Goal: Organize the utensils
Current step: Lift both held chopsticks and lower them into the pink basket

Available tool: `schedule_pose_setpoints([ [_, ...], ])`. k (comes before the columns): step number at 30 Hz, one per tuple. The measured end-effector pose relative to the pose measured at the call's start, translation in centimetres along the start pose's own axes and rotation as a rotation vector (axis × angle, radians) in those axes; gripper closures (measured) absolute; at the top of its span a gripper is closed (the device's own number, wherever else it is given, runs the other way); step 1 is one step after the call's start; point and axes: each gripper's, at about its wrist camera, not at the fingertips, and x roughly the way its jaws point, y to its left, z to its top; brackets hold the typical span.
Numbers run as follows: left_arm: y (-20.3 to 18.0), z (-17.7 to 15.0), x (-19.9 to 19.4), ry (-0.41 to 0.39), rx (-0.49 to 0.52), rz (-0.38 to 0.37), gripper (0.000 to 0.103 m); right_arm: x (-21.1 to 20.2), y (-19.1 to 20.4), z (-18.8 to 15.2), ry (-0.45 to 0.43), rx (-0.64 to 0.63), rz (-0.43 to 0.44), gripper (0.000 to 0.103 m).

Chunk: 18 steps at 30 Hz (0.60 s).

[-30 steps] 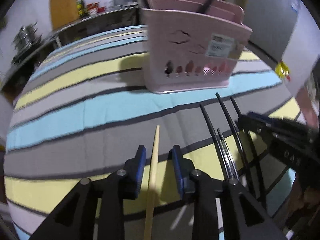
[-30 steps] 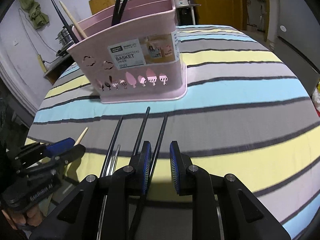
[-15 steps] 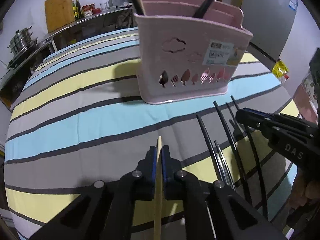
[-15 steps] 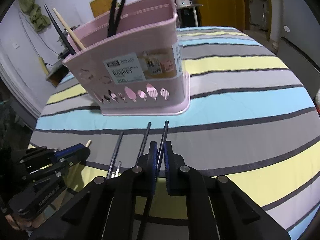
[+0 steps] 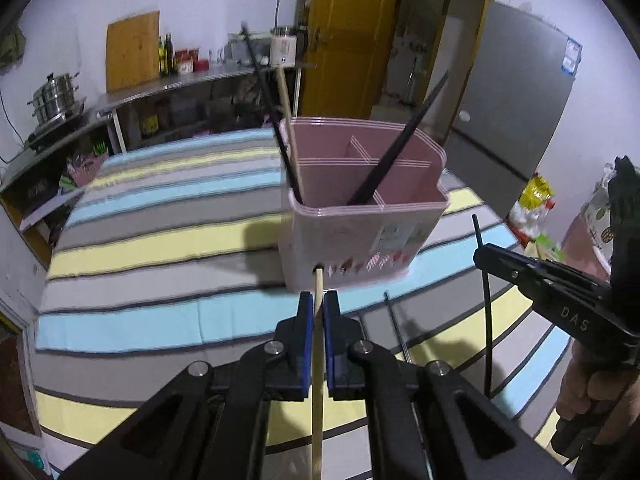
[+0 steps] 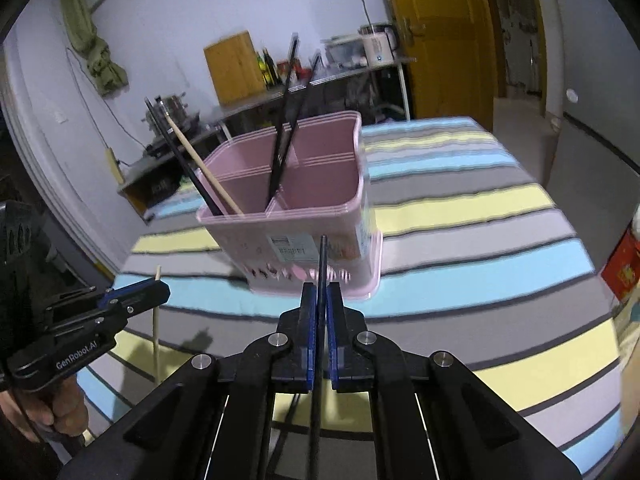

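Observation:
A pink divided basket (image 5: pixel 404 220) (image 6: pixel 316 232) stands on the striped tablecloth and holds several black chopsticks and one wooden one. My left gripper (image 5: pixel 318 300) is shut on a wooden chopstick (image 5: pixel 317 360), lifted above the cloth in front of the basket. It also shows at the left of the right wrist view (image 6: pixel 136 294). My right gripper (image 6: pixel 320 292) is shut on a black chopstick (image 6: pixel 321 264), raised in front of the basket; it shows at the right of the left wrist view (image 5: pixel 486 256). A black chopstick (image 5: pixel 396 326) lies on the cloth.
The striped tablecloth (image 5: pixel 160 240) (image 6: pixel 480 240) covers the table. A counter with pots and bottles (image 5: pixel 120 92) runs along the back wall. A yellow door (image 5: pixel 352 40) and a grey fridge (image 5: pixel 516 88) stand behind. Bags (image 5: pixel 532 204) sit at the right.
Both grippers closed on their chopsticks, the left on the wooden one, the right on a black one. Both lifted them off the cloth and rose to look down into the basket.

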Motion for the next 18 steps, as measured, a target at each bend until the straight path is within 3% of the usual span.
schedule_pose_setpoints([
  [10,-0.4,3.1,-3.1,-0.098,0.01,0.0,0.097,-4.2,0.5,2.4,-0.117,-0.024,-0.006,0.099],
  [18,0.1,1.8,-3.9,-0.109,-0.026,-0.017,0.097,-5.8,0.3,1.3,-0.136,-0.014,-0.007,0.099],
])
